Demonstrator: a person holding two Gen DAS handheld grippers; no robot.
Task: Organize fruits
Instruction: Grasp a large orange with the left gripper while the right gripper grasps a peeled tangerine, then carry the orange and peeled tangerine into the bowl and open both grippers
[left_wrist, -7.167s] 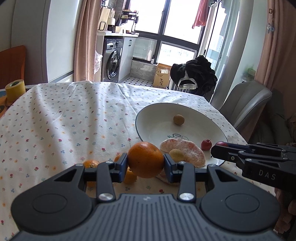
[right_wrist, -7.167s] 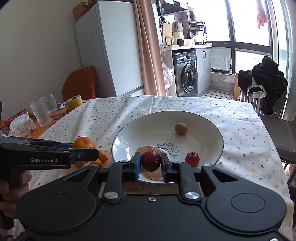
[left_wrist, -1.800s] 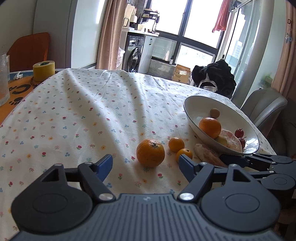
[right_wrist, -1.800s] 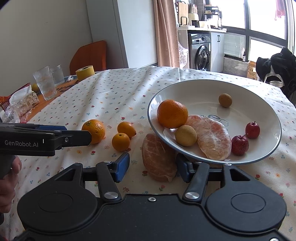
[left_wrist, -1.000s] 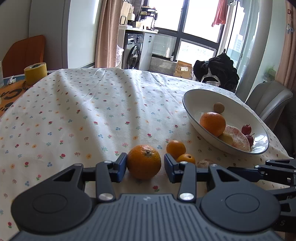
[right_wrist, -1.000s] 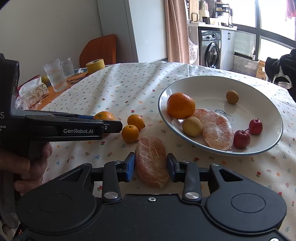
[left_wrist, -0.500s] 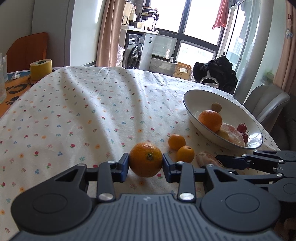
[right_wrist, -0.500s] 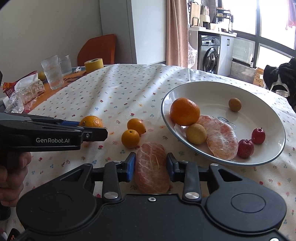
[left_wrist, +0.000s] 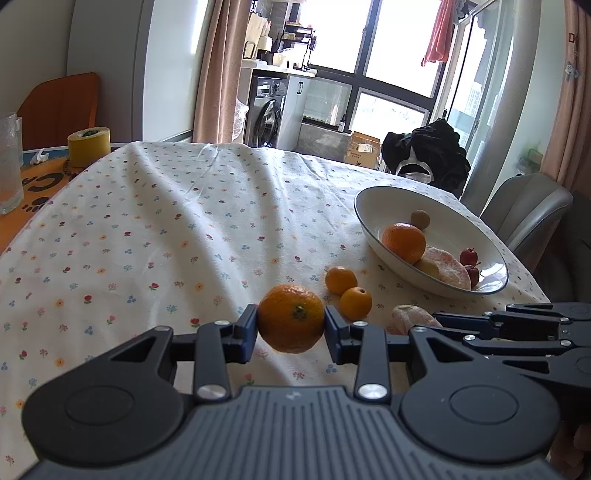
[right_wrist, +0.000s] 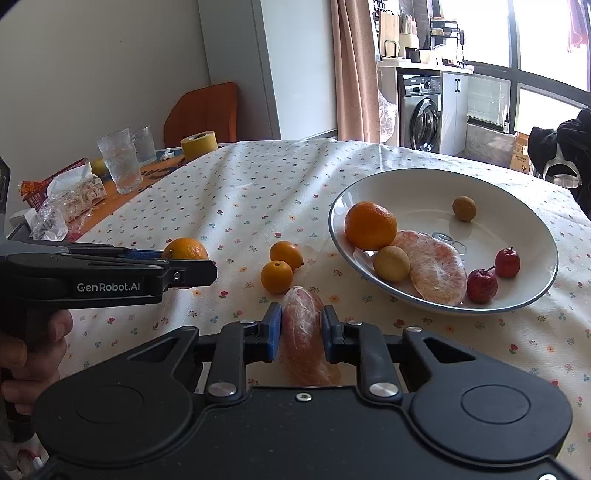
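"GenRobot.AI" is printed on the left gripper (right_wrist: 184, 271), whose jaws are clamped on an orange (left_wrist: 291, 318) left of the white bowl (right_wrist: 388, 184). The right gripper (right_wrist: 301, 328) pinches a peeled citrus half (right_wrist: 304, 332) just before the bowl.

Left tongs (left_wrist: 291, 328) and right tongs (right_wrist: 302, 331) both clamped.

A home dining area, white floral-print tablecloth (left_wrist: 177, 206), grey front-loading washing machine (right_wrist: 421, 114), pink curtain (right_wrist: 354, 70), possibly a balcony beyond dark-framed windows (left_wrist: 391, 62)
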